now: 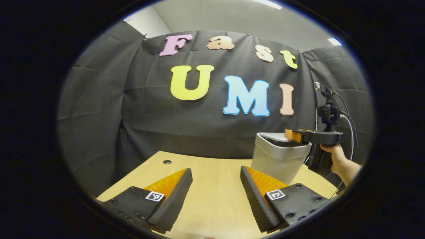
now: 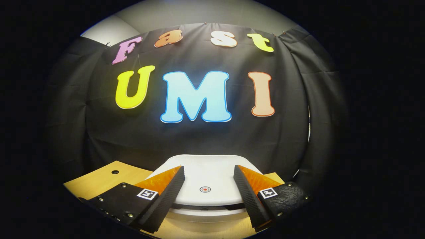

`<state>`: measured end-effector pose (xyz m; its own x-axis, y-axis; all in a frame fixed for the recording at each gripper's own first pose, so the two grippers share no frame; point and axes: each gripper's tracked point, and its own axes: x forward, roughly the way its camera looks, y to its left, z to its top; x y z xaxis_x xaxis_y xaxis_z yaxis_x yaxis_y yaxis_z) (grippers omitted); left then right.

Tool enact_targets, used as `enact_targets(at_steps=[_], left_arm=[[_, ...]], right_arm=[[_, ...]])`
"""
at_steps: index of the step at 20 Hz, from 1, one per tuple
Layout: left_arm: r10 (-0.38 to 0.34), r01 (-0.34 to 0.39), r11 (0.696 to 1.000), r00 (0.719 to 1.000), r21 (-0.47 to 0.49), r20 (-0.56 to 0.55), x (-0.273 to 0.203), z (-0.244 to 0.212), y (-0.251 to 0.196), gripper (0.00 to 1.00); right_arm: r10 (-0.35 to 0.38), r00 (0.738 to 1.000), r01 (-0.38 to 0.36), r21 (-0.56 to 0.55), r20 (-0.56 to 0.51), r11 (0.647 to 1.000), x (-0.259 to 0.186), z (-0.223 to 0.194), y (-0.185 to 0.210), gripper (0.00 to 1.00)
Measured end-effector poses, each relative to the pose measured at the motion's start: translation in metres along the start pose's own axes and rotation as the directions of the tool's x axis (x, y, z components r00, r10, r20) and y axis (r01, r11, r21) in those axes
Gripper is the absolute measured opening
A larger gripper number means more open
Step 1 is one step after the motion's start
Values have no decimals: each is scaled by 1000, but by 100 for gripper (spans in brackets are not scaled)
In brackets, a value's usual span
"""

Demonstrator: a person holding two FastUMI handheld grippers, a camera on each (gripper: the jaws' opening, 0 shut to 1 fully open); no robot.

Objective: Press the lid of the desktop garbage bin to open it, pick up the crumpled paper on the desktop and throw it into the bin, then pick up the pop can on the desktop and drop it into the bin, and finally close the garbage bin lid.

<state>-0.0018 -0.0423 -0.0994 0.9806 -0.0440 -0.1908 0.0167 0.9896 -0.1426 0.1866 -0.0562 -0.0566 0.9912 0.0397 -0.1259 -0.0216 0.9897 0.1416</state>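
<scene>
On the wooden table (image 1: 212, 172), the grey bin (image 1: 279, 159) stands near the right edge, its white lid (image 2: 206, 179) under the right gripper (image 2: 207, 184), jaws spread, while the left gripper (image 1: 215, 186) hangs spread over bare wood.

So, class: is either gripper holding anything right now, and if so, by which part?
Nothing is held. The left gripper is open over bare table; the right gripper is open above the bin's lid.

Bin (image 1: 279, 159) stood on table (image 1: 212, 179) toward its right rear, before the wall; right tongs (image 1: 292, 135) hovered over its lid (image 2: 206, 181).
</scene>
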Motion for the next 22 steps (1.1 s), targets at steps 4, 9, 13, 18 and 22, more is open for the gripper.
enact_targets(at_steps=[4, 9, 13, 18, 22], left_arm=[[5, -5, 1000, 1000, -7, -5, 4, -3, 1, 98], [-2, 1, 1000, 1000, -10, -16, 8, -5, -2, 95], [-6, 6, 1000, 1000, -11, -20, 13, -6, -4, 100], [-6, 5, 1000, 1000, -14, -26, 21, -7, -3, 100], [-16, 16, 1000, 1000, -11, -26, 28, -7, -8, 100]], right_arm=[[1, 1000, -1, -1, 12, 1000, 0, -8, 1, 95], [-5, 999, 6, -16, 36, 1000, -1, -13, 1, 95], [-4, 999, 5, -19, 50, 1000, 0, -16, 1, 96], [-10, 997, 11, -11, 78, 1000, 0, -21, 1, 96], [-13, 995, 12, 7, 103, 1000, -1, -21, 0, 98]])
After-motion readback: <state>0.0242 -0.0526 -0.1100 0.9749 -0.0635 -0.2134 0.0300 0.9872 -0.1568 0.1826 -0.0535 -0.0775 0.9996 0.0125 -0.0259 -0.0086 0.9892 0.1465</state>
